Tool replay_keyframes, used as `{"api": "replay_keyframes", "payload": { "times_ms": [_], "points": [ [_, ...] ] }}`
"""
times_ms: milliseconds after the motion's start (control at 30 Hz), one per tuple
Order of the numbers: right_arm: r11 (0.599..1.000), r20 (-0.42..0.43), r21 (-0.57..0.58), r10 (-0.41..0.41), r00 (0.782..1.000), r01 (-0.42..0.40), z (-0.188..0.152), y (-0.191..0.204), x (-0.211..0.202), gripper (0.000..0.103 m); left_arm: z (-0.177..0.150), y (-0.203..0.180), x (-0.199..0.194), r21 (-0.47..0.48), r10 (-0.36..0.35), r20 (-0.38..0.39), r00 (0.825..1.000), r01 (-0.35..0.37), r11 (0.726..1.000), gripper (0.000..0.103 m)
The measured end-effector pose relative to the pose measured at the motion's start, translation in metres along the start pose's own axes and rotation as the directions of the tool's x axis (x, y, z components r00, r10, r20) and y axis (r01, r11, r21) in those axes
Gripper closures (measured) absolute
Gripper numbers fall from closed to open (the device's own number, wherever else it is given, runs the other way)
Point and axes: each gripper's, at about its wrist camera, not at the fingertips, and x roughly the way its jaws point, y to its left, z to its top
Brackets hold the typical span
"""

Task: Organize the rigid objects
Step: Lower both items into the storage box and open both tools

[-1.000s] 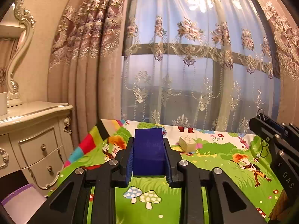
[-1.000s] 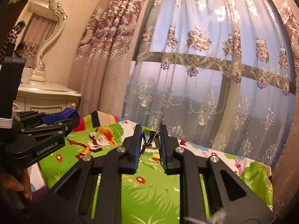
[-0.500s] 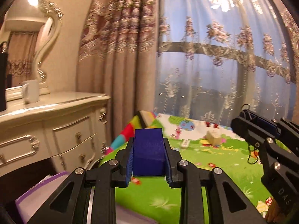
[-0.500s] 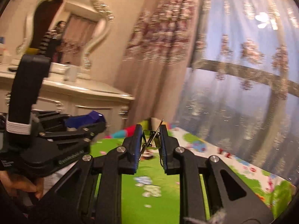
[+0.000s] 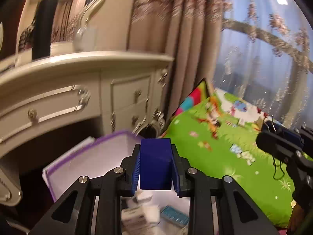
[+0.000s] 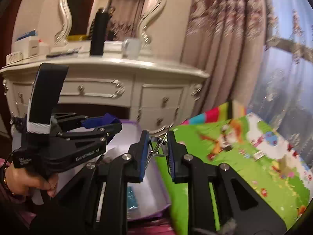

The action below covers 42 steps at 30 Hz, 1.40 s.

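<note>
Blue and blocky, the cuboid (image 5: 155, 164) sat pinched between the left gripper's (image 5: 156, 173) pads above the purple-rimmed white bin (image 5: 88, 156). Beside it, the right gripper (image 6: 157, 153) was clamped on a wire binder clip (image 6: 157, 146) near the green play mat (image 6: 244, 166).

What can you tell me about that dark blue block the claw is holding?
The blue block is a plain, deep blue, box-shaped solid with flat matte faces and crisp edges, perhaps plastic or painted wood. It stands upright, clamped on both sides by the ribbed blue pads of the left claw, with its top poking above them. It hangs in the air over a purple-rimmed white bin, beside the green play mat. Only the pads touch it.
</note>
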Motion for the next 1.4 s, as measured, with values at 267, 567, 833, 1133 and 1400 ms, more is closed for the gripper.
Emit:
{"api": "replay_keyframes", "payload": {
  "times_ms": [267,567,833,1133,1400],
  "points": [
    [0.992,-0.133,-0.007,0.121,0.984,-0.123,-0.010,0.023,0.040,0.081,-0.021,0.039,0.021,-0.063,0.047,-0.134,0.990,-0.056,0.996,0.074],
    [0.969,-0.254,0.039,0.244,0.936,-0.242,-0.029,0.042,0.072,0.080,-0.037,0.065,0.044,-0.128,0.054,-0.258,0.965,-0.089,0.988,0.074],
    [0.932,-0.280,0.148,0.359,0.890,-0.330,-0.045,0.032,0.086,0.075,-0.038,0.083,0.053,-0.166,0.129,-0.329,0.936,-0.192,0.967,0.036],
    [0.919,-0.201,0.323,0.299,0.933,-0.225,-0.056,-0.033,0.061,0.031,-0.021,0.058,0.045,-0.152,0.157,-0.283,0.946,-0.206,0.967,0.011],
    [0.930,-0.286,0.354,0.003,0.958,0.103,-0.096,-0.112,0.017,0.016,-0.024,-0.044,0.073,0.002,-0.042,-0.392,0.919,0.047,0.999,0.010]
  ]
}}
